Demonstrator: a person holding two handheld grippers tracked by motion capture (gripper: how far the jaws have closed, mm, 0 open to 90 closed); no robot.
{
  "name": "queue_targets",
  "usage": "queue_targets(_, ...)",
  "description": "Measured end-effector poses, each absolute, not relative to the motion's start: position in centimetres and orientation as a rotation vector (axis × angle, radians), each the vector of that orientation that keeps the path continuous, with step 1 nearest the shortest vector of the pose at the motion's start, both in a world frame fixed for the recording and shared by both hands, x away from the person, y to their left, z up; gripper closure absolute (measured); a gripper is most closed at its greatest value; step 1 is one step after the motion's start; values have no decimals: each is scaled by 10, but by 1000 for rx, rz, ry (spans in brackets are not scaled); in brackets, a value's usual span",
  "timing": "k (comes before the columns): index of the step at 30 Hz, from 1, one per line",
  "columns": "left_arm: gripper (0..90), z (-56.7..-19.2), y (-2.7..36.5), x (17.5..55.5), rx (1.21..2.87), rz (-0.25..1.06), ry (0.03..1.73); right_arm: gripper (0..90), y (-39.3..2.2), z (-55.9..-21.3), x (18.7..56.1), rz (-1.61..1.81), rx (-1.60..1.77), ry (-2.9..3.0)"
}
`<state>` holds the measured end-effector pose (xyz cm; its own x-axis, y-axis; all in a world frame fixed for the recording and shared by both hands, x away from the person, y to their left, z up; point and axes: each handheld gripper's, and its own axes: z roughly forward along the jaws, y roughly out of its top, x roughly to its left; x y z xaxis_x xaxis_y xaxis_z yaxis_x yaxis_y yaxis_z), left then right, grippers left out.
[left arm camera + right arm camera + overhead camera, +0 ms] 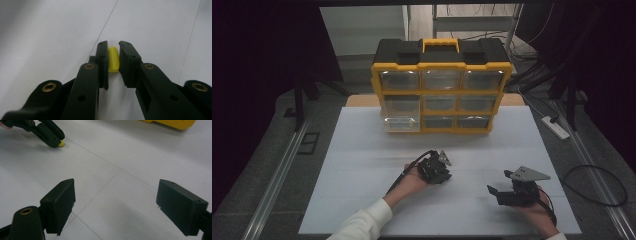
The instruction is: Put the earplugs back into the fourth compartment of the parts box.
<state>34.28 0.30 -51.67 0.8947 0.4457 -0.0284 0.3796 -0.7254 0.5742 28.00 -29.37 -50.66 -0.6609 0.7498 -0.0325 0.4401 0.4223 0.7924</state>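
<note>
Nearest the lens in the left gripper view, the left tongs (pixel 113 60) had their two black jaws drawn in close around a small yellow piece (pixel 113 59) that sat in the middle of the frame, on the white table (pixel 50 30). The left jaw lay against the piece's side; a thin gap seemed to show on the right, so whether both pads pressed on it I could not tell for certain, though the jaws stood almost together.

In the right gripper view the right tongs (pixel 116 205) stood wide apart at the bottom of the frame with nothing between them, only bare table. At the upper left of that frame the left tongs (pixel 53 141) pointed down at the table with the yellow piece (pixel 61 143) at their tip.

From the high view, the left tongs (pixel 446 172) lay low centre, held by a hand (pixel 412 182) in a white sleeve (pixel 364 222); the right tongs (pixel 493 192) were at lower right. A yellow and black drawer cabinet (pixel 441 85) stood at the upper centre, on the table's far edge.
</note>
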Motion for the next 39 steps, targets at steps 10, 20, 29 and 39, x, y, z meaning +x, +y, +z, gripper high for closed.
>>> queue_targets(10,780,-496,16,339,2348,176,606,166,-293,-507,280,1111,1014,2299)
queue_targets(20,779,-464,33,333,2191,201,603,166,-293,-506,279,1113,1011,2297)
queue_targets(29,778,-436,49,327,2081,232,598,166,-293,-506,280,1112,1009,2297)
queue_targets(39,778,-406,79,323,1951,276,623,166,-294,-506,280,1112,1007,2296)
